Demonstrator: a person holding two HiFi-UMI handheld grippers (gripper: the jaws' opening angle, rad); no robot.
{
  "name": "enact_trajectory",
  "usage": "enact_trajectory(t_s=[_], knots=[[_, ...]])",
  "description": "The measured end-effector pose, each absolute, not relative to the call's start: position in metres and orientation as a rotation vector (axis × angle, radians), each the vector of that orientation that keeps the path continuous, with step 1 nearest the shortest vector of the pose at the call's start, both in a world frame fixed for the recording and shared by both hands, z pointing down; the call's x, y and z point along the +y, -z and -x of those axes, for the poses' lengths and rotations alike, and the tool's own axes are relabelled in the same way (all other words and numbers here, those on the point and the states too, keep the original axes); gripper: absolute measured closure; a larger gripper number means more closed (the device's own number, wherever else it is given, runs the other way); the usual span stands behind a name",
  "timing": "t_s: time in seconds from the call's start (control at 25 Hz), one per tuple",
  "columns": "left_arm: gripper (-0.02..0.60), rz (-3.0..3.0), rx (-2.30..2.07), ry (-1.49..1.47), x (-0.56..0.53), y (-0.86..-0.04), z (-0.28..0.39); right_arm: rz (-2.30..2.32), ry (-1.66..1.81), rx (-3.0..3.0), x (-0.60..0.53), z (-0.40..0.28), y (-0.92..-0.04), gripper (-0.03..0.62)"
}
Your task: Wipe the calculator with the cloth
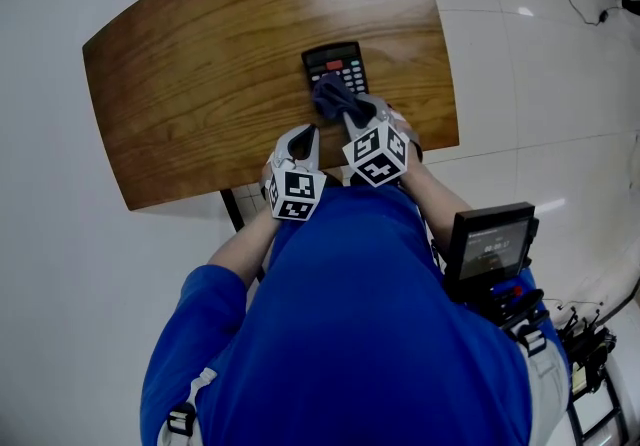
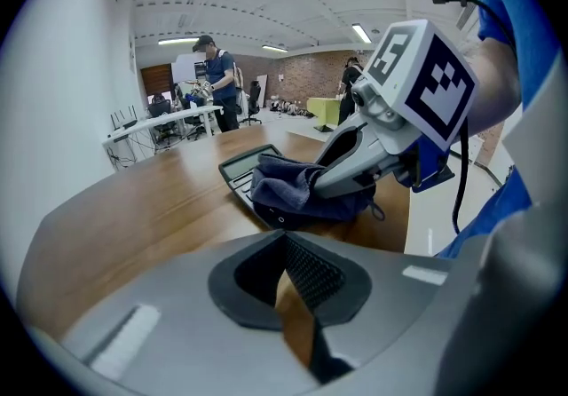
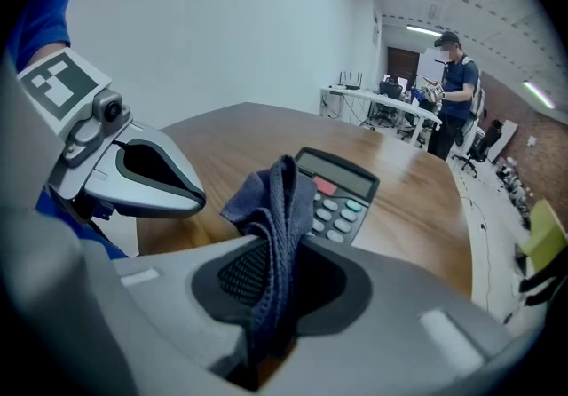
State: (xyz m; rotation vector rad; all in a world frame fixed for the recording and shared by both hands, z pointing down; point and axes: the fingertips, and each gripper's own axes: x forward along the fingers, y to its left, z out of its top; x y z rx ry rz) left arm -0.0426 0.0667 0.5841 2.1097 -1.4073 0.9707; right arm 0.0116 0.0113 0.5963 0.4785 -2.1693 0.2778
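Blue cloth (image 1: 328, 94), clenched by right gripper (image 1: 345, 110), covers calculator's (image 1: 336, 59) near edge; left gripper (image 1: 298, 137) closed.

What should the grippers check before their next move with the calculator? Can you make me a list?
1. Cloth clamped in the right gripper's jaws: ok.
2. Cloth touching the calculator: ok, it drapes over the near keys.
3. Left gripper out of the wiping path: ok, it is shut and empty, at the table's near edge.
4. Calculator held steady: not ok, nothing pins it down.
5. Calculator lying flat on the table: ok.
6. Where the dirt is: cannot tell.
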Motion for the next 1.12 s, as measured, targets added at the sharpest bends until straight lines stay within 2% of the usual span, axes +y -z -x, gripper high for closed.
enact_trajectory(t_s=[0.68,1.12], knots=[[0.575,-2.144,-1.413,-0.953,0.060,-0.593,0.038,-0.621,-0.299,-2.102,-0.015,-0.058,-0.612,0.525],[0.575,-2.138,-1.446,-0.941,0.055,-0.595,0.039,-0.611,-0.291,-2.086,-0.019,-0.060,-0.620,0.525]])
